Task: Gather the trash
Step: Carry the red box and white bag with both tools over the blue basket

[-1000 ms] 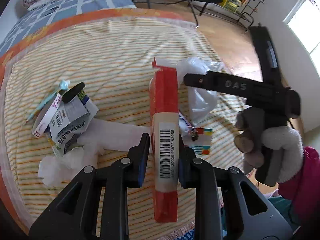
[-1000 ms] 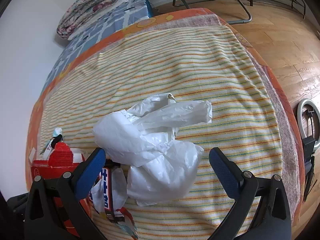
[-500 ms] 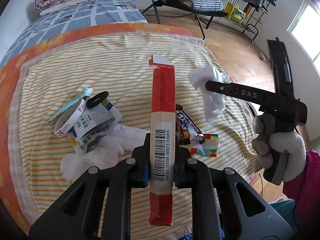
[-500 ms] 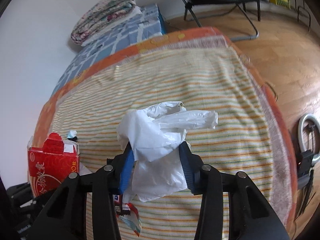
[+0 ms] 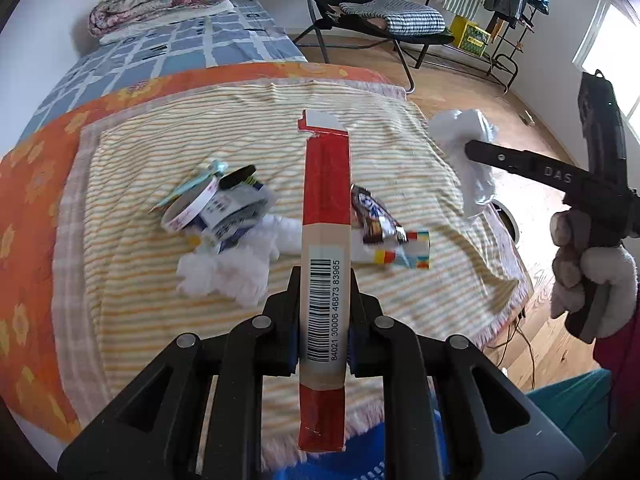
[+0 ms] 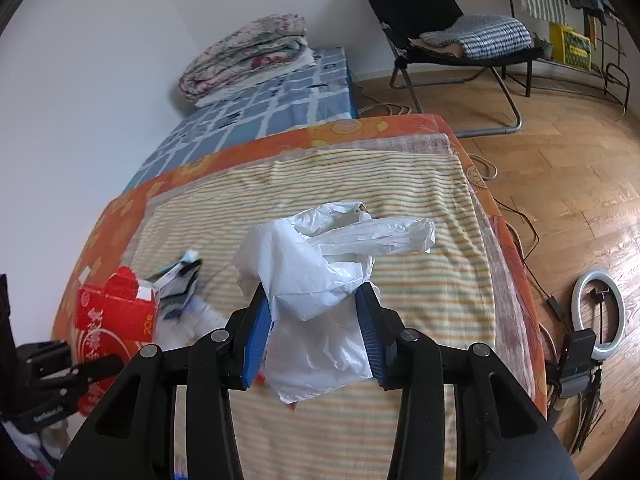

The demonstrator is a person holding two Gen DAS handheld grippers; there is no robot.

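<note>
On the left, the left gripper [image 5: 323,334] pinches a flattened red carton [image 5: 326,216] above the striped blanket [image 5: 132,280], where a crushed cup [image 5: 216,210], tissue [image 5: 228,276] and candy wrapper [image 5: 374,220] lie. To the right, the right gripper [image 6: 316,340] clamps a crumpled white plastic bag [image 6: 320,280] in the air. With the pick-up apparently done, the next move calls for opening the bag and feeding the carton in.

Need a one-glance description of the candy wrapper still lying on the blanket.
On the striped blanket, look just right of the red carton held upright in the left gripper. The candy wrapper lies there: shiny, dark with blue-white lettering, unlike the white tissue.
</note>
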